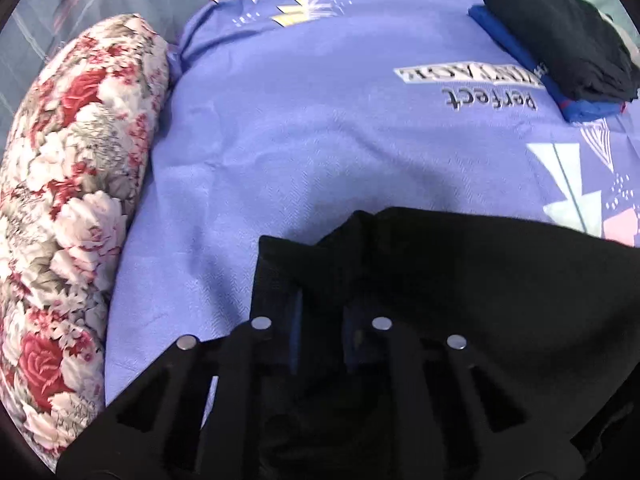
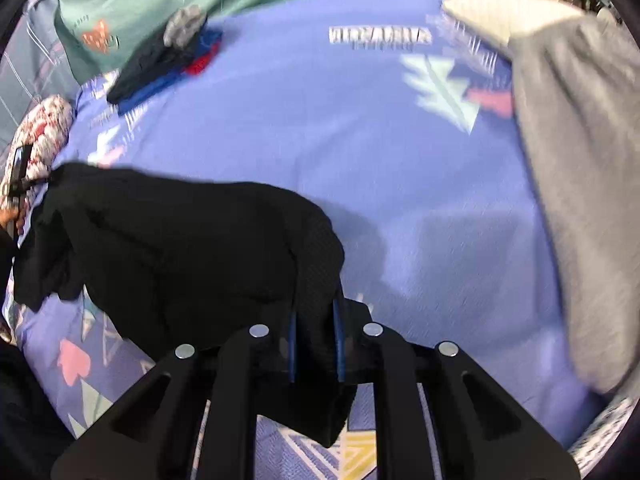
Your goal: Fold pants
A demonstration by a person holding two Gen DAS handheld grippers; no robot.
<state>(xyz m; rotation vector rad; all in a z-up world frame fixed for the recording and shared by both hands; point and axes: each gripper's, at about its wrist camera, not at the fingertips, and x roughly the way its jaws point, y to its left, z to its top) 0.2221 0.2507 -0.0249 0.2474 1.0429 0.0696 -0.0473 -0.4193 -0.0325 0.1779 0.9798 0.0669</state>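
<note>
Pants: black fabric pants (image 2: pixel 180 240) are hanging bunched above the blue-violet printed bedsheet (image 2: pixel 360 160), held at two ends; in the left wrist view the same dark cloth (image 1: pixel 480 300) is spreading to the right of the fingers and covering most of them.
Right gripper: the black two-finger right gripper (image 2: pixel 314 344) is clamping a mesh-textured edge of the pants between its blue-lined fingers (image 2: pixel 340 344); the cloth is running from the fingers toward the left and a short end is hanging below them.
Left gripper: the left gripper (image 1: pixel 320 320) is sitting under a fold of the pants; the fingers seem to be pinching the cloth, but the fabric is hiding the tips, so I cannot tell it for sure.
Pillow: a long floral pillow with red and white roses (image 1: pixel 72 200) is lying at the left of the left fingers, along the edge of the sheet.
Folded pile: a stack of folded clothes, black on top of bright blue (image 1: pixel 560 40), is resting far ahead and right of the left fingers.
Grey cloth: a light grey garment (image 2: pixel 580 160) is lying on the right of the right fingers, well apart from the pants.
</note>
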